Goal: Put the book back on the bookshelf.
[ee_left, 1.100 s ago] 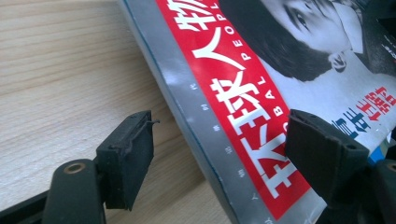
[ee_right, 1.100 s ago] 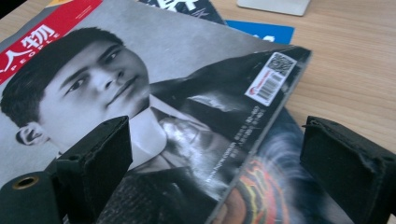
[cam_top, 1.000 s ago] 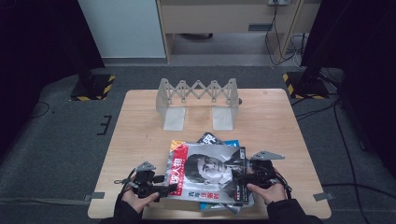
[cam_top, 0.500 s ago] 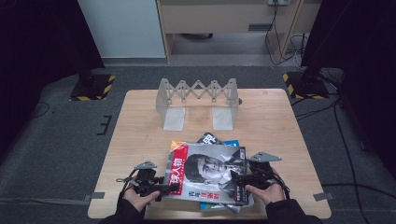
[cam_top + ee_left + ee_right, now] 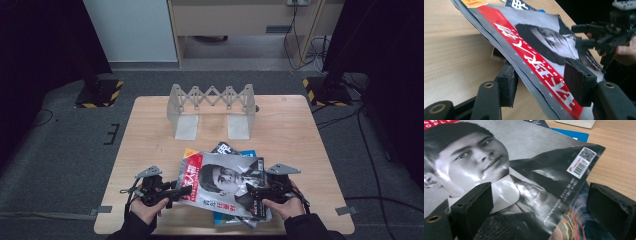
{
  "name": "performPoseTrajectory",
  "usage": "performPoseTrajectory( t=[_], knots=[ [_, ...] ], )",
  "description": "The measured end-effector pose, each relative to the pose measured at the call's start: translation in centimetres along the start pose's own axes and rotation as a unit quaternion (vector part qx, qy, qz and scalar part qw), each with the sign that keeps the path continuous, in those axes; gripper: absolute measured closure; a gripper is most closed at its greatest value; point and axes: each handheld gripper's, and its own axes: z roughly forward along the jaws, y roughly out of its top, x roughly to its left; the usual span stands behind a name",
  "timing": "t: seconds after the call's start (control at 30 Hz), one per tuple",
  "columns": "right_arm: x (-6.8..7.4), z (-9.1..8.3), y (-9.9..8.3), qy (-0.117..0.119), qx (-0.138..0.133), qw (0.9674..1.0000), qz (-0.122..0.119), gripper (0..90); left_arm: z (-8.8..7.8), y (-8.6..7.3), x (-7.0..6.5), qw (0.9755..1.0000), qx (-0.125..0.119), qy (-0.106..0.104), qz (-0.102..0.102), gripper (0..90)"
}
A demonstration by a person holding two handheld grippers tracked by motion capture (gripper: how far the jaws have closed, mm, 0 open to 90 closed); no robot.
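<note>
A stack of magazines lies near the table's front edge. The top magazine (image 5: 225,185) has a red title band and a black-and-white portrait. In the left gripper view its red edge (image 5: 536,42) is raised off the wood and runs aslant between my left gripper's (image 5: 541,75) jaws. They have just been closing: one pad sits under the stack, the other stands just over the cover. My left gripper (image 5: 175,192) is at the stack's left side. My right gripper (image 5: 252,192) is at its right, jaws wide around the barcode corner (image 5: 579,162).
A blue magazine (image 5: 247,154) and another with a colourful cover (image 5: 571,225) lie under the top one. A grey accordion-style rack (image 5: 212,107) stands at the back middle of the wooden table (image 5: 295,130). Bare wood lies between rack and stack.
The left hand has edged slightly toward the stack's left side. The right hand and the magazines have kept their place.
</note>
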Motion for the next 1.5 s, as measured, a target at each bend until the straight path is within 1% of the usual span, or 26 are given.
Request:
performPoseTrajectory(
  t=[0.1,0.17,0.2,0.37,0.43,0.5,0.57,0.6,0.63,0.67,0.7,0.73,0.8,0.9,0.97,1.03,1.1,1.17,1.2,1.27,1.3,1.33,1.43,1.47,1.5],
  knots=[
    [0.0,0.0,0.0,0.0,0.0,1.0,-0.005,6.7,0.6,0.5,0.3,0.9999,0.005,-0.007,-0.008,44.9],
    [0.0,0.1,0.0,0.0,-0.001,1.0,-0.006,6.2,0.9,0.7,0.5,0.9998,0.007,-0.01,-0.016,47.9],
    [0.0,0.1,-0.1,0.0,0.0,1.0,-0.002,5.9,0.9,0.7,0.5,0.9997,0.009,-0.012,-0.019,47.9],
    [0.1,0.2,-0.2,0.0,-0.005,1.0,-0.005,3.7,0.9,0.5,0.5,0.9994,0.011,-0.024,-0.022,51.0],
    [0.1,0.2,-0.2,0.0,-0.005,1.0,-0.006,3.4,0.9,0.5,0.3,0.9995,0.011,-0.028,-0.015,50.9],
    [0.1,0.3,-0.2,0.0,-0.006,1.0,-0.005,3.1,1.2,0.5,0.1,0.999,0.014,-0.042,-0.007,51.1],
    [0.1,0.3,-0.2,0.001,-0.006,1.0,-0.004,3.1,1.6,0.4,-0.3,0.9989,0.024,-0.038,0.011,50.9],
    [0.1,0.3,-0.2,0.002,-0.006,1.0,-0.005,3.0,1.7,0.4,-0.5,0.9988,0.03,-0.035,0.015,50.9],
    [0.1,0.3,-0.2,0.002,-0.006,1.0,-0.005,3.0,1.8,0.3,-0.5,0.9988,0.032,-0.032,0.018,53.3],
    [0.1,0.3,-0.2,0.002,-0.006,1.0,-0.005,3.0,1.9,0.3,-0.5,0.9987,0.036,-0.032,0.015,56.6],
    [0.1,0.3,-0.2,0.002,-0.006,1.0,-0.005,3.1,1.9,0.3,-0.4,0.9987,0.037,-0.034,0.011,56.6],
    [0.1,0.3,-0.2,0.001,-0.006,1.0,-0.003,3.0,1.9,0.3,-0.3,0.9986,0.041,-0.033,0.006,58.7],
    [0.1,0.3,-0.2,0.002,-0.006,1.0,-0.005,3.1,1.8,0.4,-0.2,0.9984,0.046,-0.034,-0.007,64.7],
    [0.0,0.2,-0.1,0.004,-0.002,1.0,-0.003,3.4,1.7,0.5,-0.2,0.998,0.049,-0.036,-0.016,71.3],
    [0.0,0.1,0.0,0.007,-0.002,1.0,0.004,4.6,1.6,0.7,-0.2,0.9977,0.047,-0.04,-0.026,74.9],
    [-0.2,0.0,0.1,0.008,-0.002,1.0,0.005,6.4,1.5,1.0,-0.2,0.9978,0.043,-0.042,-0.029,77.1],
    [-0.5,-0.1,0.2,0.012,-0.006,0.9999,0.01,8.7,1.3,1.2,-0.1,0.9973,0.036,-0.047,-0.044,79.0],
    [-0.8,-0.3,0.3,0.014,-0.006,0.9997,0.022,9.3,1.1,1.5,0.0,0.9967,0.031,-0.053,-0.052,80.4],
    [-0.9,-0.3,0.3,0.012,-0.005,0.9996,0.026,9.4,1.1,1.6,0.0,0.9964,0.027,-0.055,-0.059,81.2],
    [-1.3,-0.4,0.3,0.005,-0.006,0.9996,0.027,9.4,0.9,2.1,-0.1,0.9959,0.02,-0.06,-0.064,82.8],
    [-1.4,-0.6,0.3,0.005,-0.009,0.9994,0.033,9.4,0.8,2.3,-0.1,0.9956,0.014,-0.063,-0.068,83.6],
    [-1.7,-0.7,0.4,0.004,-0.014,0.9993,0.034,9.4,0.6,2.6,-0.1,0.9954,0.004,-0.065,-0.07,84.3],
    [-2.3,-1.0,0.4,-0.008,-0.022,0.9989,0.04,9.5,0.2,3.5,-0.5,0.9955,-0.014,-0.066,-0.067,85.6],
    [-2.4,-1.1,0.4,-0.011,-0.023,0.9988,0.042,9.5,0.1,3.8,-0.6,0.9957,-0.017,-0.066,-0.063,85.7],
    [-2.6,-1.2,0.4,-0.015,-0.023,0.9987,0.043,9.5,0.0,4.0,-0.7,0.9955,-0.02,-0.068,-0.063,85.8]
  ],
)
